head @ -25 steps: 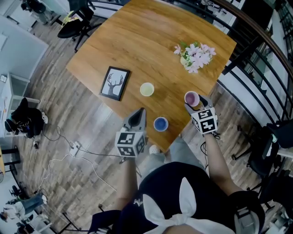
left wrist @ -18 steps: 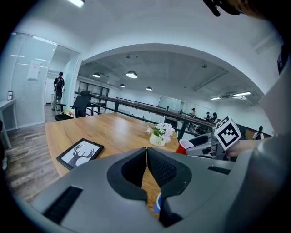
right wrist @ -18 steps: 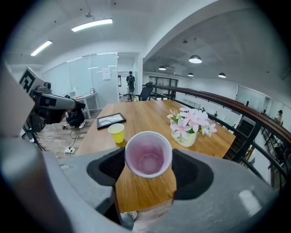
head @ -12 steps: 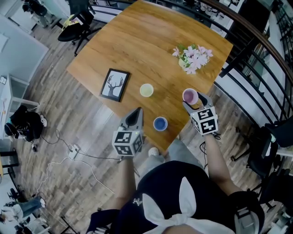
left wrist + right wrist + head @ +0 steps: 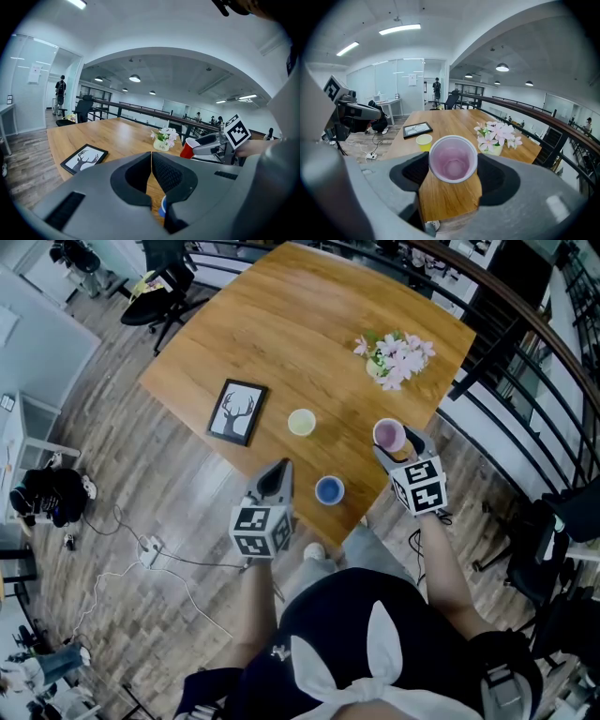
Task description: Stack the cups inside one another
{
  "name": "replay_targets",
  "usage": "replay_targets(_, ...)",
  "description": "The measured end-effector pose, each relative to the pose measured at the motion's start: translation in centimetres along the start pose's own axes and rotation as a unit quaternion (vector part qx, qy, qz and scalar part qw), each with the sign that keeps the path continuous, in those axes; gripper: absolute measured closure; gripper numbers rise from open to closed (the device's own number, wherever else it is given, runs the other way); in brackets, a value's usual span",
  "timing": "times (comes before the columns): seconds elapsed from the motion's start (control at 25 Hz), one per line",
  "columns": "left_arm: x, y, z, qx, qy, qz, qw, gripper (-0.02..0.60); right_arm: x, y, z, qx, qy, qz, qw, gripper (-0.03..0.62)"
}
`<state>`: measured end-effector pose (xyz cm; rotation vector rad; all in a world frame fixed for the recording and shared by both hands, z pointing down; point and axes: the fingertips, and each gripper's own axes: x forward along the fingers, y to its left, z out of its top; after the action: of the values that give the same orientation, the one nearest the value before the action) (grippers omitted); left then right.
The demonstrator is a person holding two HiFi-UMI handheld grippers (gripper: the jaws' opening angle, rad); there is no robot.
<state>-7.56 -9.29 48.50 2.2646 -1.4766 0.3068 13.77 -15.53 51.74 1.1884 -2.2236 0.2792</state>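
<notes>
Two hand-held grippers are at the near edge of the table. The right gripper (image 5: 453,165) has its jaws clamped on either side of a red plastic cup with a pale pink inside (image 5: 453,158), held by the table's near right edge. The left gripper (image 5: 279,474) has its jaws pressed together with nothing between them, pointing at the same edge. Between the two grippers a small blue cup (image 5: 329,490) stands on the brown wooden table (image 5: 281,324). Further in is a pale yellow cup (image 5: 301,422), just beside a black-framed deer picture (image 5: 234,412). Near the far right edge is a small pot of pink and white flowers (image 5: 395,356).
</notes>
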Motion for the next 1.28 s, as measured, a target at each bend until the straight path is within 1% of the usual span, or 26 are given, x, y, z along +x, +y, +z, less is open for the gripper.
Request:
replay_targets(0.28, -0.6, 0.7, 0.4, -0.002, -0.005, 0.009, 0.9999, 0.56, 0.5, 1.3, 1.4, -0.01, -0.009, 0.014, 1.0, 0.276)
replay_targets(0.72, -1.3, 1.2, -0.1, -0.003, -0.002, 0.017, 0.9998, 0.56, 2.7, 3.9, 4.3, -0.034, -0.026, 0.047, 0.998, 0.276)
replay_targets(1.28, -1.9, 3.4, -0.5, -0.025, -0.003, 0.046, 0.9986, 0.56, 6.2, 8.0, 8.8, -0.071, -0.047, 0.102, 0.991, 0.276)
